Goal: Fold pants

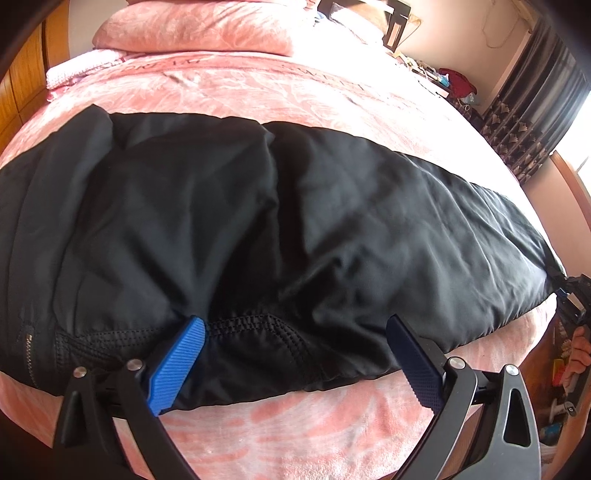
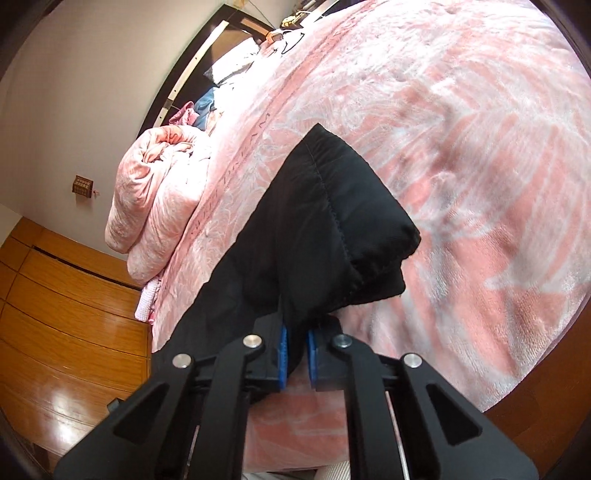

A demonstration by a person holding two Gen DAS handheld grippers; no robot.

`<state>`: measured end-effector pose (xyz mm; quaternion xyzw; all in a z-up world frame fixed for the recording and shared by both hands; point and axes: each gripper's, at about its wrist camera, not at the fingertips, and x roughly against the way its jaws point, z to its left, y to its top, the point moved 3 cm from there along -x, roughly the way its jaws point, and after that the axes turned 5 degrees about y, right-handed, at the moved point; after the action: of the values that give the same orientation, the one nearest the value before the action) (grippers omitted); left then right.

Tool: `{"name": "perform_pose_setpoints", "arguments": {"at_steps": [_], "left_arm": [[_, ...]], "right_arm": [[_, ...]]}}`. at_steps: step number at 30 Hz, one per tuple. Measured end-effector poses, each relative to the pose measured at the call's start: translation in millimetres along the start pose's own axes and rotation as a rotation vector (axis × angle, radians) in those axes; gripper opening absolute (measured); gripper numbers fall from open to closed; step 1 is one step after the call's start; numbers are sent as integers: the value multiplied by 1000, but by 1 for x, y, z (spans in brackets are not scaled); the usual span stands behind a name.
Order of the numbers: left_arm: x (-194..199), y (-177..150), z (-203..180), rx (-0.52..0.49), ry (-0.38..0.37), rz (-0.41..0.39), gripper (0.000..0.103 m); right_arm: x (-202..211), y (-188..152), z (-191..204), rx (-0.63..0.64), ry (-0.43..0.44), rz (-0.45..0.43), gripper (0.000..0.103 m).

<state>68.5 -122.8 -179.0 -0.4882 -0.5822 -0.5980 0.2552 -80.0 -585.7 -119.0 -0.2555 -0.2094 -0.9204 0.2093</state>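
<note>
Black pants (image 1: 258, 229) lie spread across a pink bed (image 1: 258, 85), waist end at the left, legs running right. My left gripper (image 1: 295, 354) is open, its blue fingers (image 1: 177, 369) straddling the near edge of the pants by the crotch seam. My right gripper (image 2: 295, 350) is shut on the hem end of the pants (image 2: 325, 221), which rises folded from the pads. In the left wrist view the right gripper (image 1: 569, 291) shows at the far right holding the leg end.
A folded pink quilt (image 1: 199, 26) lies at the head of the bed, also in the right wrist view (image 2: 155, 199). A wooden wardrobe (image 2: 66, 314) stands beside the bed. Dark curtains (image 1: 535, 110) and clutter are at the right.
</note>
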Motion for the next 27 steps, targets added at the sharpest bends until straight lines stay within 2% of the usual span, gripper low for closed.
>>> {"name": "perform_pose_setpoints", "arguments": {"at_steps": [2, 5, 7, 9, 12, 13, 15, 19, 23, 27], "left_arm": [[3, 1, -3, 9, -29, 4, 99], [9, 1, -7, 22, -56, -12, 99], [9, 1, -9, 20, -79, -21, 99], [2, -1, -13, -3, -55, -15, 99], [-11, -6, -25, -119, 31, -10, 99], [-12, -8, -29, -156, 57, -12, 99], [-8, -9, -30, -163, 47, -12, 99], [17, -1, -2, -23, -56, -32, 99], [44, 8, 36, 80, -76, -78, 99], [68, 10, 74, 144, -46, -136, 99]], "right_arm": [[11, 7, 8, 7, 9, -13, 6], [26, 12, 12, 58, -79, -53, 6], [27, 14, -4, 17, -137, -63, 6], [14, 9, -23, -29, -201, -29, 7], [4, -3, -19, 39, -311, -23, 7], [5, -4, -9, 75, -338, -36, 7], [10, -6, 20, 155, -349, -78, 6], [6, -21, 107, 441, -346, -111, 7], [-25, -64, 186, 752, -332, -83, 8], [-69, -118, 242, 962, -249, 5, 9]]}}
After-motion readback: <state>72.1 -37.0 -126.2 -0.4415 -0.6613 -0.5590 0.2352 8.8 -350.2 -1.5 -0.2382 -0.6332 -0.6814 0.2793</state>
